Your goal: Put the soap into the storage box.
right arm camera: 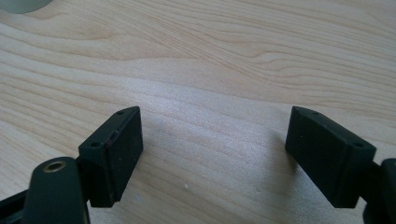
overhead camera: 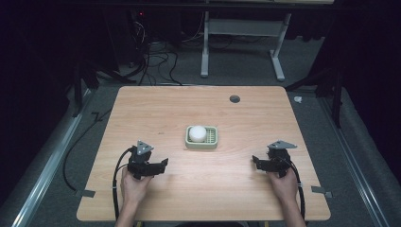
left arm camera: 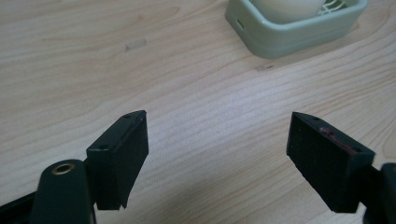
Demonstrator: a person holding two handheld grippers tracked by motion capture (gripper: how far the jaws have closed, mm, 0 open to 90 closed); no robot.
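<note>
Left gripper (overhead camera: 163, 164): one, held in the person's left hand (overhead camera: 135, 187) over the near-left part of the wooden table (overhead camera: 156, 109), jaws spread wide with nothing between them; in the left gripper view the gripper (left arm camera: 217, 154) looks along bare wood between its two black jaws. Grey three-cornered plate (overhead camera: 144, 146): one on top of this gripper; a black cable (overhead camera: 115, 177) trails back off the near edge. Green dish (overhead camera: 211, 141): one, pale green, slatted, at the table's centre, ahead of and to the right of the left gripper, well apart from it, with clear wood between; its corner (left arm camera: 280, 39) shows at the top of the left gripper view. White rounded object (overhead camera: 197, 133): one, resting in the left part of the dish; what it is cannot be told. Dark round hole (overhead camera: 234, 99): one, in the tabletop near the far edge. Right gripper (overhead camera: 255, 161): one, held in the right hand (overhead camera: 283, 182) over the near-right part of the table, jaws likewise wide and empty, well apart from the dish; in its own view the gripper (right arm camera: 214, 151) faces bare wood. Grey plate (overhead camera: 282, 144): one on this gripper.
</note>
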